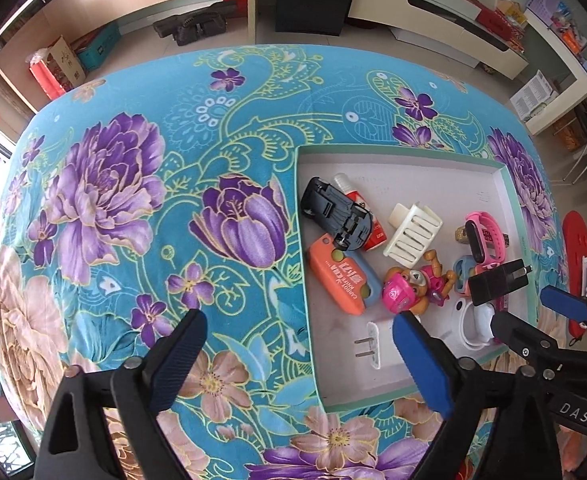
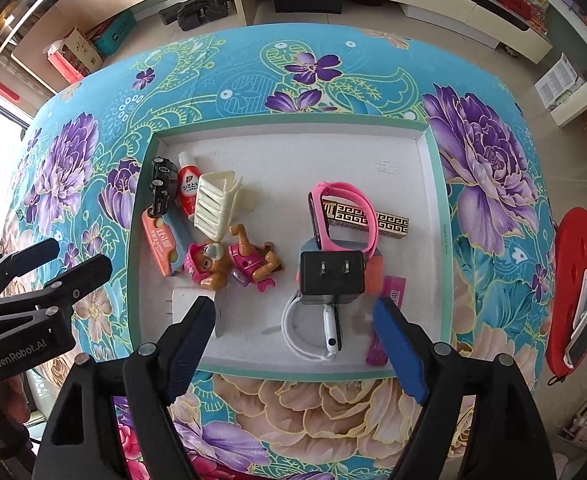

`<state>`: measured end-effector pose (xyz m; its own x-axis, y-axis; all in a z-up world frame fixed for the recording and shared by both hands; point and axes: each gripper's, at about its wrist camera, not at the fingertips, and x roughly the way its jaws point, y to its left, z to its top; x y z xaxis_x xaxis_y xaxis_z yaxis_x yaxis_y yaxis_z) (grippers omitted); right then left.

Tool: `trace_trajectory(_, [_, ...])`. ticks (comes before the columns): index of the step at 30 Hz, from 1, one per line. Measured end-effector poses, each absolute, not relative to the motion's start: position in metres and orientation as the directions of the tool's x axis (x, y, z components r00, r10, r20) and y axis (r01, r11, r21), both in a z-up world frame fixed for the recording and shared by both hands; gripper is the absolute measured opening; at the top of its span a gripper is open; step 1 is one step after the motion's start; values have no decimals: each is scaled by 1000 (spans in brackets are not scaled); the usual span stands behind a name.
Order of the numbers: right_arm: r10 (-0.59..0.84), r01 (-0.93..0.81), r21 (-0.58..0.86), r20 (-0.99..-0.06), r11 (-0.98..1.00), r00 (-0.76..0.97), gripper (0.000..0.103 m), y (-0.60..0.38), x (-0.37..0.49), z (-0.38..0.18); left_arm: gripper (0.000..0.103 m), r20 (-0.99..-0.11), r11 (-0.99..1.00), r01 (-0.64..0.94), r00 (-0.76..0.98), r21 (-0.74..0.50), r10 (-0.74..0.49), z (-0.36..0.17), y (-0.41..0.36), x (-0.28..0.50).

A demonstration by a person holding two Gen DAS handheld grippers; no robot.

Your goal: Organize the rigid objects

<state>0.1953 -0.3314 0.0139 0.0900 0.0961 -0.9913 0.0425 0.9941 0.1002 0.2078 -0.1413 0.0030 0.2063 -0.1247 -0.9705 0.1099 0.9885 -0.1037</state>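
Right wrist: toy-filled tray (image 2: 433,184)

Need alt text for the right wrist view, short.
Looking down between the open right claw, empty, onto a shallow white tray on a floral tablecloth. The tray holds a black plug adapter, pink watch band, toy pup figure, toy car and other small items; the left claw sits at left.
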Motion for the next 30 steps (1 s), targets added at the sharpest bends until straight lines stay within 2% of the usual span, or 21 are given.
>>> trace_trajectory(2, [97, 47, 102, -991, 994, 95, 92, -328, 190, 13, 103, -969, 990, 99, 219, -97, -117, 4, -135, 203])
trace_trajectory(3, [98, 47, 103, -990, 994, 99, 94, -327, 188, 13, 103, -968, 991, 95, 223, -93, -112, 4, -132, 200])
trace_trajectory(8, [112, 50, 118, -987, 992, 114, 94, -316, 175, 13, 103, -966, 995, 69, 244, -69, -84, 4, -116, 184])
trace_trajectory(24, [153, 75, 174, -962, 982, 225, 94, -277, 122, 16, 103, -947, 993, 0, 301, -115, -110, -9, -74, 117])
trace_trajectory(30, [117, 80, 144, -954, 986, 277, 94, -265, 101, 15, 103, -937, 993, -15, 332, -116, -105, -18, -59, 94])
